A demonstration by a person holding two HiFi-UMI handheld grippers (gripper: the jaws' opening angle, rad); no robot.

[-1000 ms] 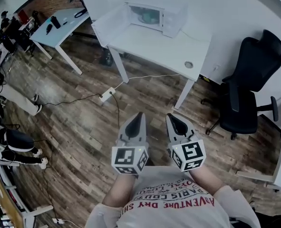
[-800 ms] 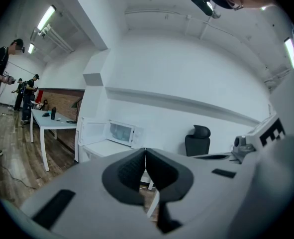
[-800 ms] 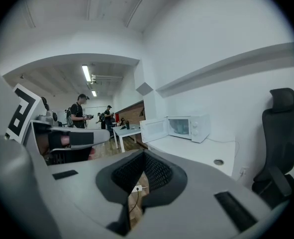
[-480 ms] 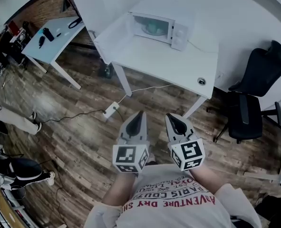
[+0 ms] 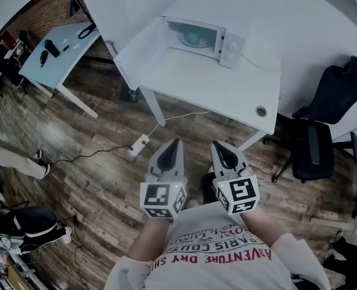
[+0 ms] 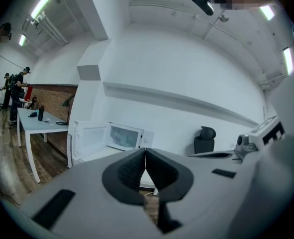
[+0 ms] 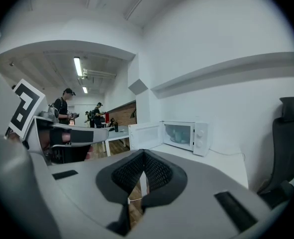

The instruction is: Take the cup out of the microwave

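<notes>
A white microwave [image 5: 209, 34] stands at the back of a white table [image 5: 226, 92], its door [image 5: 137, 40] swung open to the left. Inside it sits a pale green cup [image 5: 193, 38], also seen faintly in the right gripper view as the cup [image 7: 177, 135]. My left gripper [image 5: 176, 144] and right gripper [image 5: 220, 148] hang side by side over the wooden floor, well short of the table, both shut and empty. In the left gripper view the microwave [image 6: 125, 136] lies straight ahead beyond the left gripper [image 6: 145, 151]. The right gripper [image 7: 144, 154] also points toward the microwave [image 7: 184, 136].
A black office chair [image 5: 323, 122] stands right of the table. A small round object [image 5: 261, 110] lies near the table's front right corner. A power strip [image 5: 139, 144] with cables lies on the floor. A light blue table [image 5: 57, 46] and people stand far left.
The table and microwave have come closer and lower in the head view. Both grippers advanced together toward the table, staying shut.
</notes>
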